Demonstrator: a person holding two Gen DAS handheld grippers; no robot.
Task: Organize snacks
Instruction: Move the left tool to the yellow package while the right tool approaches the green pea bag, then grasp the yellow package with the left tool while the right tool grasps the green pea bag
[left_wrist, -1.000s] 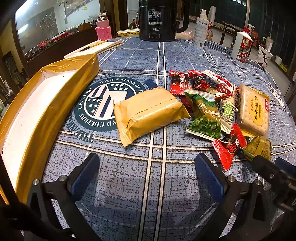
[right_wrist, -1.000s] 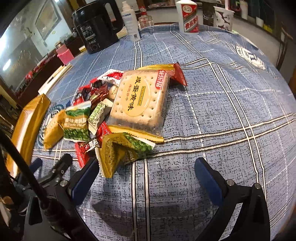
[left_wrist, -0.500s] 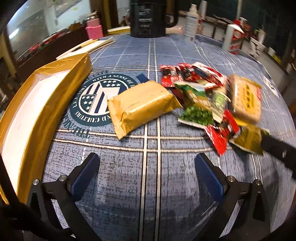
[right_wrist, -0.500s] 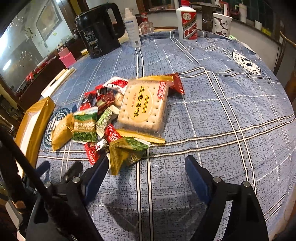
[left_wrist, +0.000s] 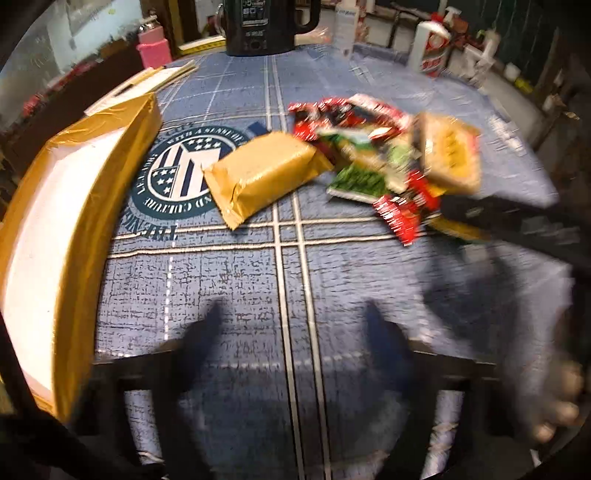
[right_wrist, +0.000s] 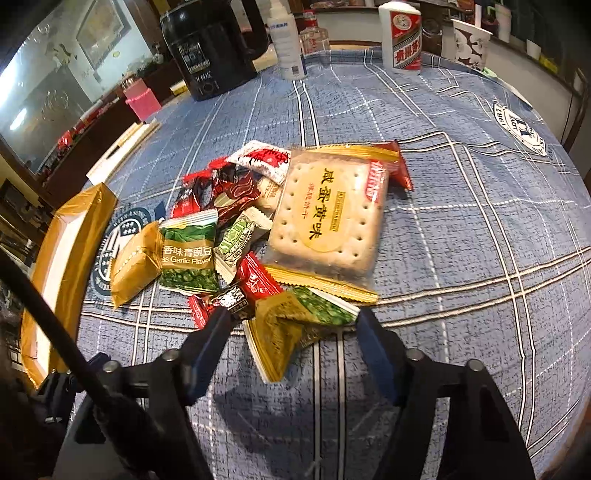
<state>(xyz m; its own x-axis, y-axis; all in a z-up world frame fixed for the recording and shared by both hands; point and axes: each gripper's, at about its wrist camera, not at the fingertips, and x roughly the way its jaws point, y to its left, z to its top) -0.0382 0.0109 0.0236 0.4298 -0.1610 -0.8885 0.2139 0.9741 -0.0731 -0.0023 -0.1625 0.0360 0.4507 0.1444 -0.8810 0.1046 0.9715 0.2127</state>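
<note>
A pile of snack packets lies on the blue checked tablecloth. A large cracker pack lies on top, with a green pea packet and a plain gold packet at its left. A crumpled gold-and-green packet at the pile's near edge lies between the fingers of my right gripper. Its jaws are closing and the pads stand just clear of the packet. In the blurred left wrist view my left gripper hovers over bare cloth, short of the gold packet. Its jaws are closing on nothing.
A gold-edged tray with a white inside lies along the left side. At the far edge stand a black kettle, a white spray bottle, a white liquor bottle, a pink cup and a paper cup.
Both grippers' jaws have narrowed. My right gripper has moved up to the pile, so the gold-and-green packet now lies between its fingers. The left view has shifted and blurred.
</note>
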